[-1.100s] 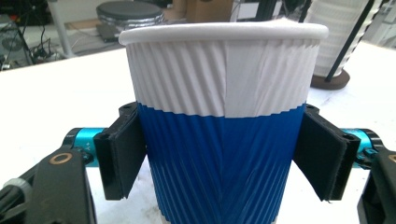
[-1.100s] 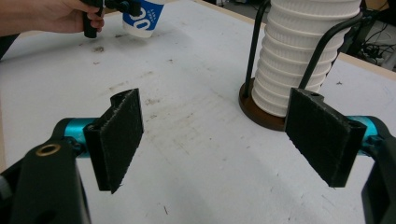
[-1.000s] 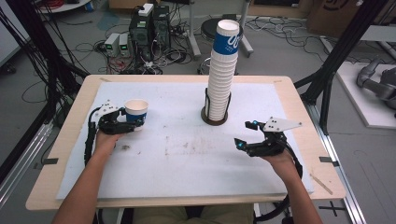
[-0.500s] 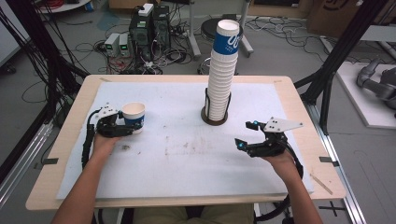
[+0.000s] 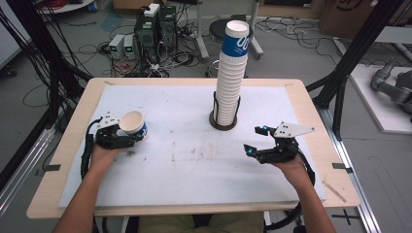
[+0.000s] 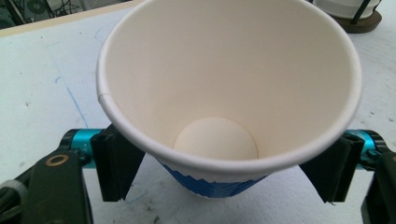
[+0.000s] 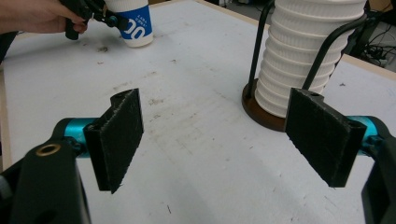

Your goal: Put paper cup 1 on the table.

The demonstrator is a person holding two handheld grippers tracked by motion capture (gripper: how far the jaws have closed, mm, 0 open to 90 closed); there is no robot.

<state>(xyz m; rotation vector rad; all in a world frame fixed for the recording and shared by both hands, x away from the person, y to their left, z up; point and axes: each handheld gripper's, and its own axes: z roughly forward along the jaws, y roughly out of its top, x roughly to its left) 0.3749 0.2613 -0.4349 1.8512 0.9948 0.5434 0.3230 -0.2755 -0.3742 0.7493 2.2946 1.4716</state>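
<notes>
A white paper cup (image 5: 132, 121) with a blue band stands at the left of the table, mouth up. My left gripper (image 5: 130, 132) is shut on it, one black pad (image 6: 119, 163) on each side just under the rim. The cup (image 6: 224, 93) is empty inside. A tall stack of the same cups (image 5: 231, 82) rises from a dark wire holder (image 5: 223, 125) at the table's middle back. My right gripper (image 5: 253, 141) hovers to the right of the holder, open, with nothing between its pads (image 7: 119, 135). From there the held cup (image 7: 135, 25) appears far off.
A white sheet (image 5: 194, 165) with faint smudges covers the wooden table (image 5: 311, 104). Black frame posts stand at both sides. Computers and cables lie on the floor behind the table. The wire holder (image 7: 261, 51) stands just ahead of the right gripper.
My left gripper has carried the cup a little to the left and toward the person. The right gripper has stayed still.
</notes>
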